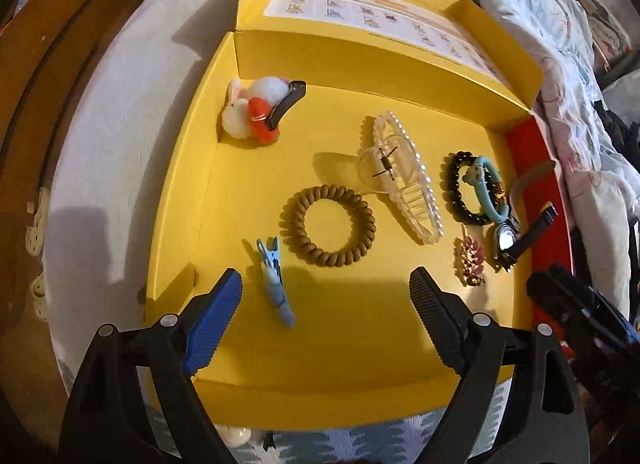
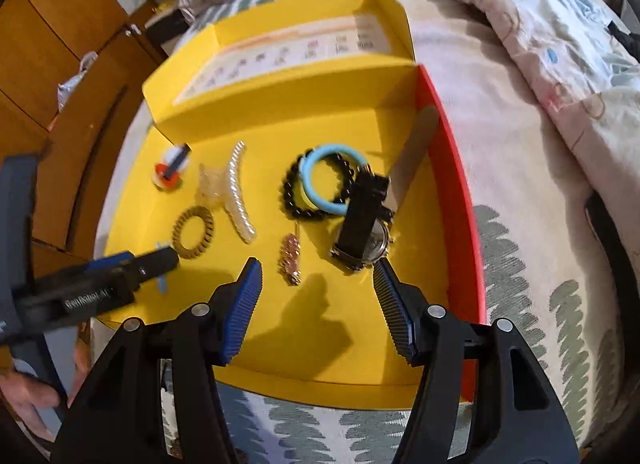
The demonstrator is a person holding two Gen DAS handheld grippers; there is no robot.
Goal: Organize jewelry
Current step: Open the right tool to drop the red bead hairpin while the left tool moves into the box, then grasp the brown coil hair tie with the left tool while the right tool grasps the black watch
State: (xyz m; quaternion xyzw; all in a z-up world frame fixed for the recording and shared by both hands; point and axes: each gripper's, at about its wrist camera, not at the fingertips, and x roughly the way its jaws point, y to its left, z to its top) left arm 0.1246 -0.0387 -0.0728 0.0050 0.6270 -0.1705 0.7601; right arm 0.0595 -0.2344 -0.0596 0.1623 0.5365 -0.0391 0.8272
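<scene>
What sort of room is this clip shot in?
Most likely a bedroom. The yellow box of hair accessories sits on a bed with a leaf-patterned sheet, a rumpled quilt is bunched up beyond it, and wooden furniture stands alongside.

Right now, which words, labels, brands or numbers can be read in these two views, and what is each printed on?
"GenRobot.AI" (last letters blurred): white lettering on the side of the left gripper, seen in the right wrist view.
Printed sheet inside the yellow box lid: rows of small pictures and coloured bands, text too small and blurred to read.
Watch face: nothing legible.
</scene>
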